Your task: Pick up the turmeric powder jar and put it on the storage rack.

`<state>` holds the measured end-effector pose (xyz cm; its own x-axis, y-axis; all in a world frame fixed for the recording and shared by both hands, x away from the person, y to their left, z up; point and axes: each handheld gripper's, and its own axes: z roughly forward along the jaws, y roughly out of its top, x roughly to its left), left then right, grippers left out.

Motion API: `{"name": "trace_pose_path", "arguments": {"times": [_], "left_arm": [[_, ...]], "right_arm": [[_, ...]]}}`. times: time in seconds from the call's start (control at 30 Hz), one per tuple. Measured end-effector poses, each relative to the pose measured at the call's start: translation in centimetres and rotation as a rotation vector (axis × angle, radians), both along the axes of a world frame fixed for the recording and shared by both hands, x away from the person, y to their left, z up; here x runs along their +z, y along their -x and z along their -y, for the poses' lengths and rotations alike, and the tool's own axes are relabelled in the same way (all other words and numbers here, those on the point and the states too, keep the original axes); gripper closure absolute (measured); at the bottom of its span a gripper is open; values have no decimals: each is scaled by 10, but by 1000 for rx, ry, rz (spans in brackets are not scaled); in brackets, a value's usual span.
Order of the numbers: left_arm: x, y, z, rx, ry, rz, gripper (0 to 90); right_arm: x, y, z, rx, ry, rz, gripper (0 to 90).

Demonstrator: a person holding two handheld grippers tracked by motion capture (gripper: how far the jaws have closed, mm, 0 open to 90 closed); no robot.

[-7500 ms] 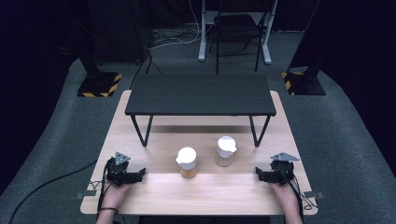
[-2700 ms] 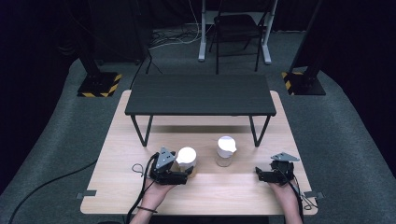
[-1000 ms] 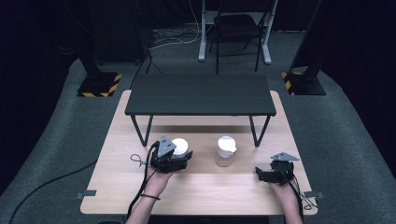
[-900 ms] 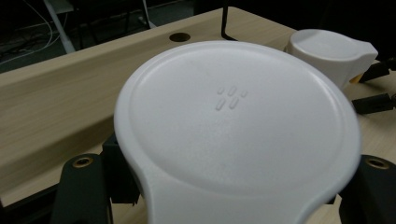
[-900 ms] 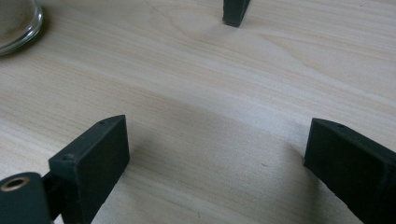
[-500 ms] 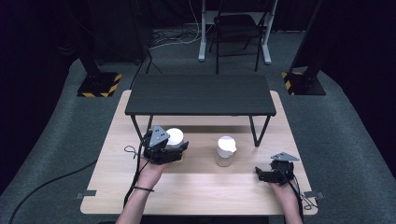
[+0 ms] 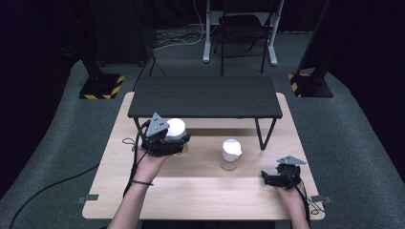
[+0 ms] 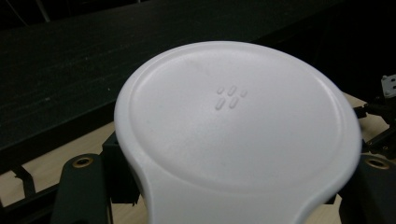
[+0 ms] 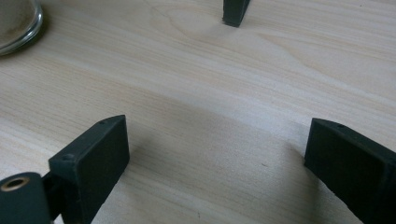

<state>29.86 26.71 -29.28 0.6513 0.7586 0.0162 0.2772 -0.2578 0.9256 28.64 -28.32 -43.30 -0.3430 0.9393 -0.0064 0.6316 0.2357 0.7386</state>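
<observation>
1. The left gripper has its jaws clamped on a jar with a white lid, one jaw at each side just under the lid.
2. The jar is upright and held clear of the wooden table, just in front of the black shelf near its left leg.
3. The left hand grips the gripper from behind; the forearm runs in from the bottom edge and leans forward.
4. What is inside the held jar cannot be told.
5. A second jar, also white-lidded, stands on the table between the grippers; it is clear glass with a pale brownish filling.
6. The right gripper has its jaws wide apart with nothing between them, low over bare wood, well apart from the second jar.
</observation>
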Motion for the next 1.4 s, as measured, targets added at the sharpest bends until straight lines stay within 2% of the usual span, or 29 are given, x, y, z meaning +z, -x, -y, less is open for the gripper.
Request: {"name": "trace_pose_path", "arguments": {"times": [0.17,0.7,0.87,1.17,1.4], "left_arm": [[11,-5,-1,-10,10,4,301],[45,-19,3,-34,-9,18,301],[56,-22,7,-38,-11,33,301],[67,-28,8,-23,-23,42,301],[73,-42,8,-6,-15,29,301]], "right_arm": [[0,0,0,0,0,0,58],[0,0,0,-1,0,0,58],[0,0,0,0,0,0,58],[0,0,0,-1,-1,0,58],[0,0,0,-2,0,0,58]]}}
